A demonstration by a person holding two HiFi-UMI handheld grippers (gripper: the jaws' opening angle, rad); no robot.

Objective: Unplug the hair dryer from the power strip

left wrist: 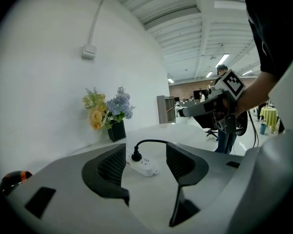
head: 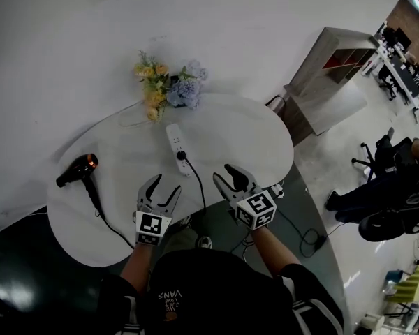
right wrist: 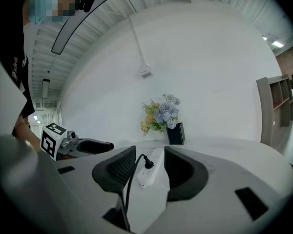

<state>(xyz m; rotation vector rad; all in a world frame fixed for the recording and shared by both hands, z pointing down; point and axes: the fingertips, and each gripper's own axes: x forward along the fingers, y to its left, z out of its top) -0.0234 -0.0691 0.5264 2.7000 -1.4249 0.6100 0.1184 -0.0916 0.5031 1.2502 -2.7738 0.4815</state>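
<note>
On the round white table (head: 251,135) lies a white power strip (head: 174,144) with a black plug (head: 182,156) seated in its near end. The plug's cable (head: 199,187) runs toward me and off the table's front edge. A black hair dryer (head: 80,169) with an orange end lies at the left. My left gripper (head: 164,185) hovers open just short of the strip's near end, and my right gripper (head: 225,173) stands open to the strip's right. Each gripper view frames the strip (left wrist: 142,166) (right wrist: 150,172) and plug (left wrist: 136,156) (right wrist: 148,164) beyond empty jaws.
A dark vase of yellow and blue flowers (head: 169,86) stands at the table's back edge, just beyond the strip. A grey shelf unit (head: 328,75) stands to the right. A seated person (head: 391,187) is at the far right. Cables (head: 304,239) trail on the floor.
</note>
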